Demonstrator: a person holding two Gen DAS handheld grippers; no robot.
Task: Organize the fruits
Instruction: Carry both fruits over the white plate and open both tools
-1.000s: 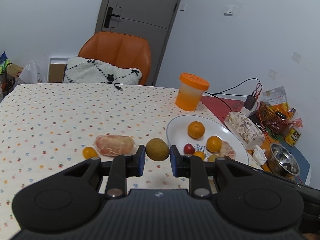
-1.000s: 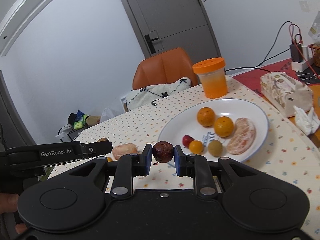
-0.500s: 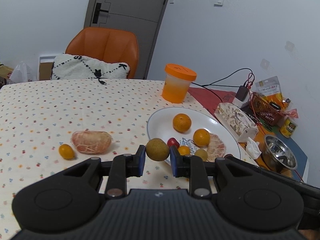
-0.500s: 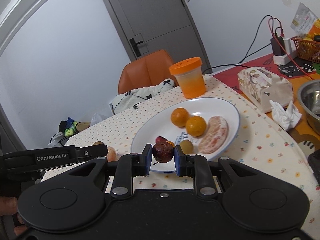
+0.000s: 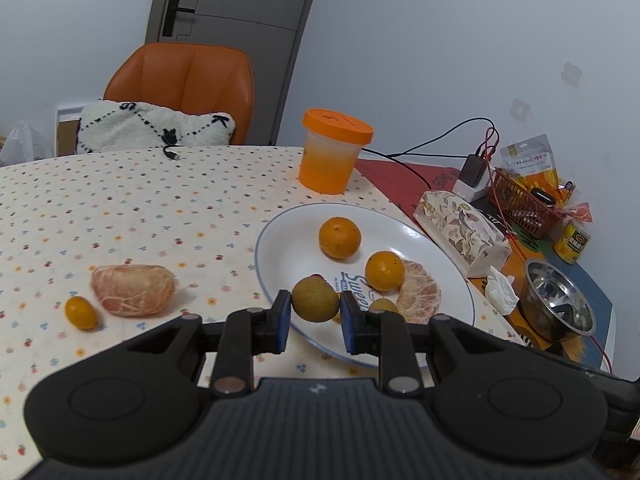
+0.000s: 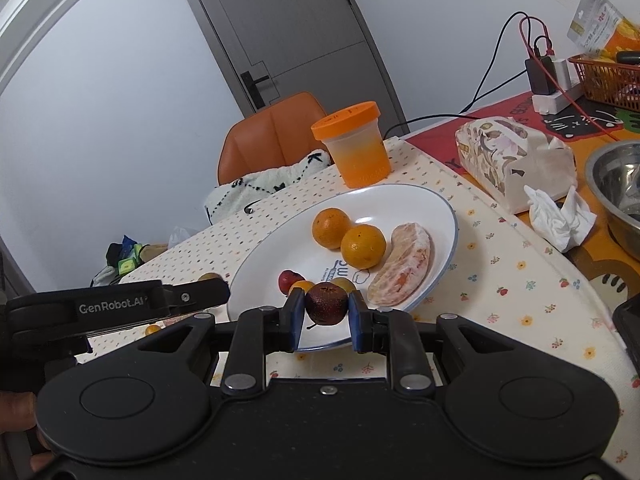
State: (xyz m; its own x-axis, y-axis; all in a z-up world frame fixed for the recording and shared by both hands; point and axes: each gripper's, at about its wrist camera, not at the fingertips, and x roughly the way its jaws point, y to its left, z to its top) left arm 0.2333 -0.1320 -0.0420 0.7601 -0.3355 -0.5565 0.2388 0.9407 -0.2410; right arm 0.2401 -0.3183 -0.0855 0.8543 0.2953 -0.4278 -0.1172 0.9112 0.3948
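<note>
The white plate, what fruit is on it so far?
On the white plate: two oranges, a peeled citrus piece and a small red fruit. The held dark fruit partly hides two small yellowish ones.

White plate (image 5: 288, 240) with thin blue rim, centre; orange mandarins (image 5: 340, 238); cream tablecloth (image 5: 120, 200) with small multicoloured dots, left; orange-lidded tub (image 5: 334, 152), upper centre; orange chair (image 5: 188, 84), upper left; grey door (image 5: 240, 0).
</note>
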